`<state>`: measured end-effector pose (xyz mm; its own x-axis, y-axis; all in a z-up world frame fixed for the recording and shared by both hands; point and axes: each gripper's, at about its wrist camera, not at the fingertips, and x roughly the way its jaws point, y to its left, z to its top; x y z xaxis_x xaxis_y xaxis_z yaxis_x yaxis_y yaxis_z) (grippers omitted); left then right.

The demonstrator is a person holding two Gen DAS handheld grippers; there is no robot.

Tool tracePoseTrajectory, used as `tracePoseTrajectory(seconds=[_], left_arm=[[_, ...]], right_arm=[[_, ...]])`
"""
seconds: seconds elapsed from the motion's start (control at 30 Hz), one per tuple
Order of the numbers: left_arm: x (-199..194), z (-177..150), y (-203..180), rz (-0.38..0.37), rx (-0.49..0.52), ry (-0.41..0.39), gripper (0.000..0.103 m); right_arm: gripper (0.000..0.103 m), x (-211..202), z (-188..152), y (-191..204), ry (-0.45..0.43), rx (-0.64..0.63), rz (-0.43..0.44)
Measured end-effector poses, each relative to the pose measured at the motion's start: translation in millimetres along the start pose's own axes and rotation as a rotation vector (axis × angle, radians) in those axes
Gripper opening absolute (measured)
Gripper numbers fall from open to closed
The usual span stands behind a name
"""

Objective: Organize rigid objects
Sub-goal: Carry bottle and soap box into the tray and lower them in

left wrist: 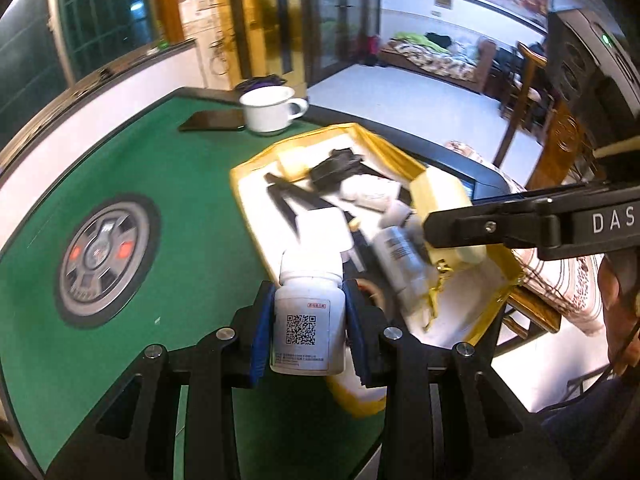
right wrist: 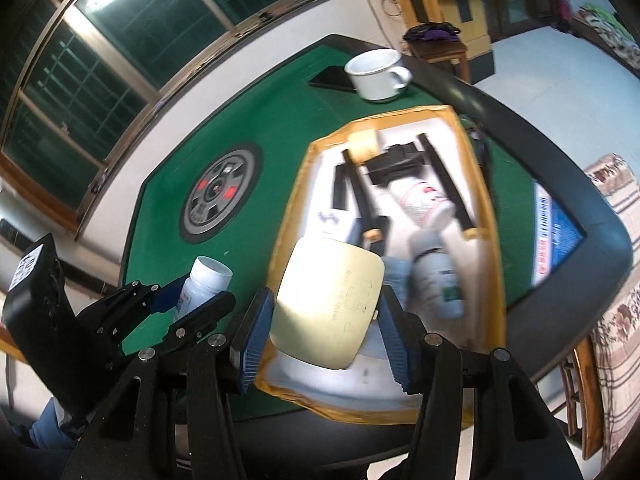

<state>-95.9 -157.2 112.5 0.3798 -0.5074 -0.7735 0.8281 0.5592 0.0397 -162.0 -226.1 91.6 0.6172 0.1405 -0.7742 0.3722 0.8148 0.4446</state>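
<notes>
Jaws of the left gripper (left wrist: pixel 308 312) are clamped on a white plastic pill bottle (left wrist: pixel 306 320), those of the right gripper (right wrist: pixel 326 320) on a cream rounded plastic case (right wrist: pixel 328 300), above the yellow-rimmed white box (right wrist: pixel 486 216). The case could be dropped if tilted, being pinched only at its edges.

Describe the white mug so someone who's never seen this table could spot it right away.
Start at the green table; at its far edge, beyond the yellow-rimmed tray, stands the mug, upright beside a flat black phone. It is the only open cup with a handle; the other white things are capped bottles.
</notes>
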Motion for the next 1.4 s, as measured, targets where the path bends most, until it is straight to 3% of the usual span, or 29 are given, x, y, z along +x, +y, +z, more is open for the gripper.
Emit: tracePoseTrajectory(seconds=[0.27, 0.73, 1.4], left_arm=[[26.2, 2.9, -25.3, -0.019, 0.052, 0.019, 0.031], [46.9, -6.2, -40.9, 0.022, 0.115, 0.028, 0.031], [50.4, -5.3, -47.9, 0.043, 0.141, 0.008, 0.031]], right_arm=[[0.048, 3.6, -4.9, -22.4, 0.043, 0.026, -0.043], [0.048, 28.2, -9.1, -37.5, 0.124, 0.041, -0.090], [0.048, 29.8, -5.2, -35.5, 0.118, 0.017, -0.117]])
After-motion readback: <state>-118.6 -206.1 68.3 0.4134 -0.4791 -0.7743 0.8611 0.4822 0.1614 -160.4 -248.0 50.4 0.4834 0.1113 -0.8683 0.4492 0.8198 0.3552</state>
